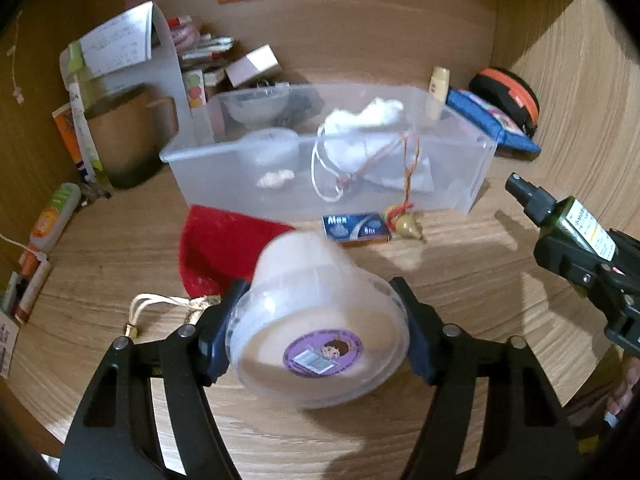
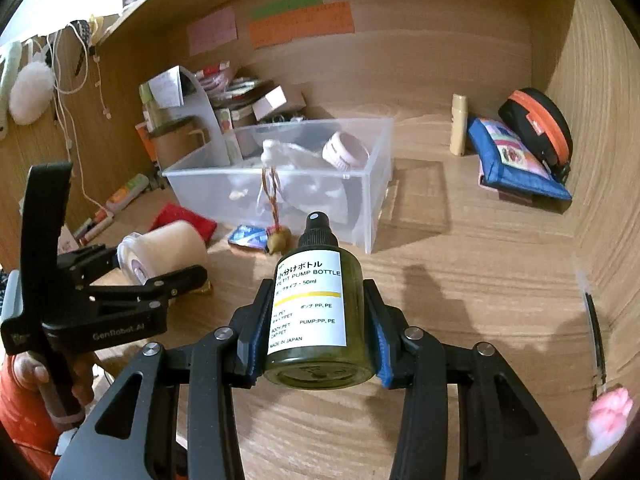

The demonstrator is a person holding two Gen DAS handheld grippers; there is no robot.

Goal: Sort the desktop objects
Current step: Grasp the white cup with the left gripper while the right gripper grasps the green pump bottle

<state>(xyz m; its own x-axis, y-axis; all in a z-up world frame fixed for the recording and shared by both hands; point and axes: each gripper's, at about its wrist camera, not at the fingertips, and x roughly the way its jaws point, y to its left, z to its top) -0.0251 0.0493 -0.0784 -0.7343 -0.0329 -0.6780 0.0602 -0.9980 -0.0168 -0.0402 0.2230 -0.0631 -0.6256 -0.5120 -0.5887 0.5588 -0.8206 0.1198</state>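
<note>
My left gripper (image 1: 318, 328) is shut on a clear plastic cup with a lid (image 1: 316, 320), held above the wooden desk; the cup also shows in the right wrist view (image 2: 160, 252). My right gripper (image 2: 316, 320) is shut on a green pump bottle (image 2: 316, 304) with a black spray cap and white label; it shows at the right of the left wrist view (image 1: 560, 220). A clear plastic bin (image 1: 328, 160) stands ahead, holding a white drawstring pouch (image 1: 360, 128) and small containers; it also shows in the right wrist view (image 2: 372, 184).
A red pouch (image 1: 224, 248), a small blue box (image 1: 356, 230) and a yellow charm (image 1: 406, 224) lie before the bin. A brown mug (image 1: 128, 136) and stacked clutter stand at back left. A blue pouch (image 2: 516, 164) and an orange-black case (image 2: 540, 128) lie at right. A pink item (image 2: 610, 420) lies near right.
</note>
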